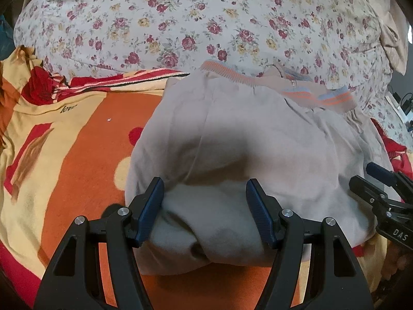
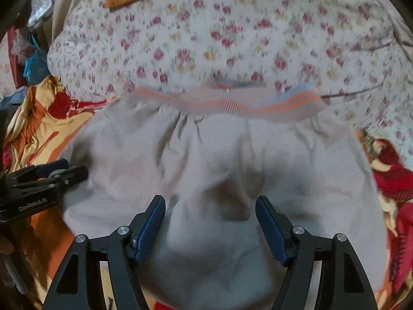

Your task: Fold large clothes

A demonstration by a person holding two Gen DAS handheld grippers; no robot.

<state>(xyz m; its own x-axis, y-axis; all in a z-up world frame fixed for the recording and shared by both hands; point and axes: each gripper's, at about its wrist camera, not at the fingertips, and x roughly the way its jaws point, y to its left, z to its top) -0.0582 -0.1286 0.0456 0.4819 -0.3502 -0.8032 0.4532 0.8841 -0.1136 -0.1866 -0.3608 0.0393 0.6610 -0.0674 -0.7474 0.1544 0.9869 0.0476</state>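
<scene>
A beige garment (image 1: pixel 232 134) with an orange and blue striped ribbed hem (image 1: pixel 309 95) lies on the bed. My left gripper (image 1: pixel 205 193) is open, its jaws wide apart around a bunched fold of the garment at its near edge. My right gripper (image 2: pixel 210 214) is open too, its jaws either side of a raised fold of the same garment (image 2: pixel 206 155); this view is blurred. The right gripper also shows at the right edge of the left wrist view (image 1: pixel 379 180). The left gripper shows at the left edge of the right wrist view (image 2: pixel 51 175).
An orange, yellow and red patterned blanket (image 1: pixel 77 155) lies under the garment. A white floral quilt (image 1: pixel 193 25) is heaped behind it. Cluttered items (image 2: pixel 33 59) sit at the far left of the right wrist view.
</scene>
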